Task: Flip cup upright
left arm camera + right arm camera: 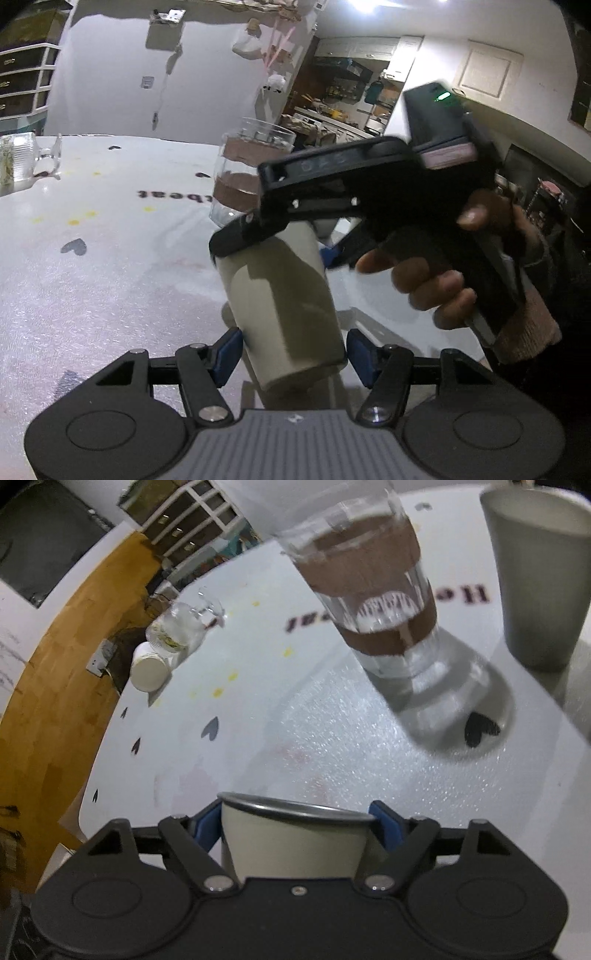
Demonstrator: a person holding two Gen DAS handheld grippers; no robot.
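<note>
A beige metal cup (284,295) is held tilted above the white table (92,277). My right gripper (280,236) is shut on its upper end, with a hand on the handle. In the right wrist view the cup (291,842) sits between the blue pads (207,829), its metal rim facing forward. My left gripper (293,352) is open, its blue pads (227,354) on either side of the cup's lower end; I cannot tell whether they touch it.
A clear glass with a brown band (376,587) stands on the table just beyond the cup. A second grey cup (539,576) stands upright at the right. A glass jug (177,627) and a white jar (149,670) sit near the table's far edge.
</note>
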